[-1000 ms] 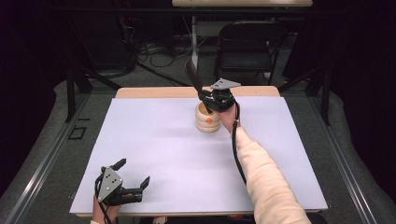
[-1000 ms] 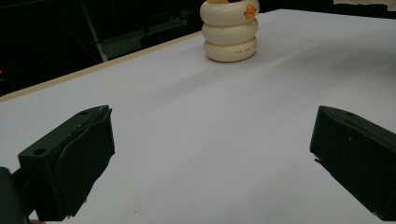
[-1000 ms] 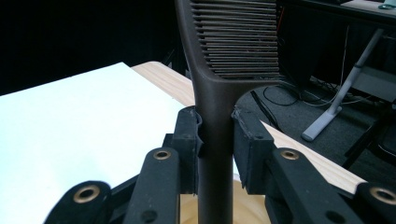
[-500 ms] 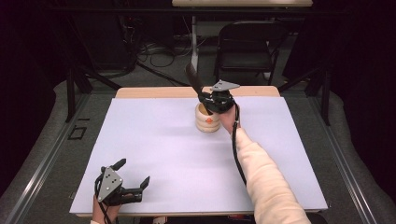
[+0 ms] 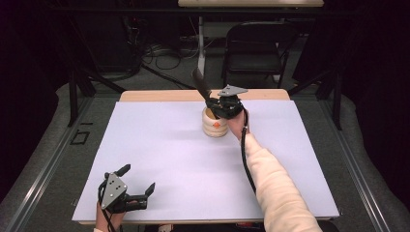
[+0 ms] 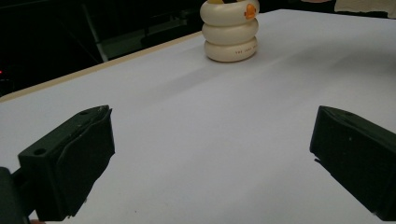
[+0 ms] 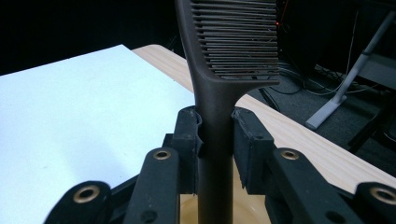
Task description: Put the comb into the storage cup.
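The right tongs (image 7: 215,140) were closed on the handle of a dark brown plastic comb (image 7: 229,51), holding it just above a cream ribbed holder (image 5: 215,126) near the far edge of the white surface (image 5: 159,159). The left tongs (image 5: 138,186) stayed wide apart with nothing between them, low at the near left corner, well apart from the holder.

High view: fixed above the near edge of the tabletop (image 5: 159,159), facing forward and down; the ringed holder (image 5: 215,124) sits far from it, toward the far edge. Left gripper view: low over the tabletop, facing the holder from well apart; shares the holder and white sheet with the high view. Right gripper view: directly above the holder, very near the comb (image 7: 219,79), facing past the far edge.
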Available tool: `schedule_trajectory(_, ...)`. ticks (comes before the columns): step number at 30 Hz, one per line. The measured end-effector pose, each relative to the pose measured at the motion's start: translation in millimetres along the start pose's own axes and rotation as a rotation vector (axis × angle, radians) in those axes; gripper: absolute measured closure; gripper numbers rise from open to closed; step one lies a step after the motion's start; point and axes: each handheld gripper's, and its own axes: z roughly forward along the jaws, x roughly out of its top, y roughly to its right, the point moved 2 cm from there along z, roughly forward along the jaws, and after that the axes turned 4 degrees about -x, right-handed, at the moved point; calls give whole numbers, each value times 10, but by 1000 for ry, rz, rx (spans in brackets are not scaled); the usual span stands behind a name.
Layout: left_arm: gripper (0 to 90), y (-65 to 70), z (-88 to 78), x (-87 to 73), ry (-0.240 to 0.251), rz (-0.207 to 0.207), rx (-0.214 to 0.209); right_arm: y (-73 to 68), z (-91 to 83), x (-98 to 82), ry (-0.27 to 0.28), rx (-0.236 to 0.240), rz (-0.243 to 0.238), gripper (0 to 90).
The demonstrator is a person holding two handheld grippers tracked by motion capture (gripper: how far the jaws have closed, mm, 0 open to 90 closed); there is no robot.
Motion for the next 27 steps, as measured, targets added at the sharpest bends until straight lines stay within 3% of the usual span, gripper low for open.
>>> schedule_trajectory(27, 1, 1, 1, 0, 1, 0, 0, 33, 17, -109, -54, 10, -8, 723)
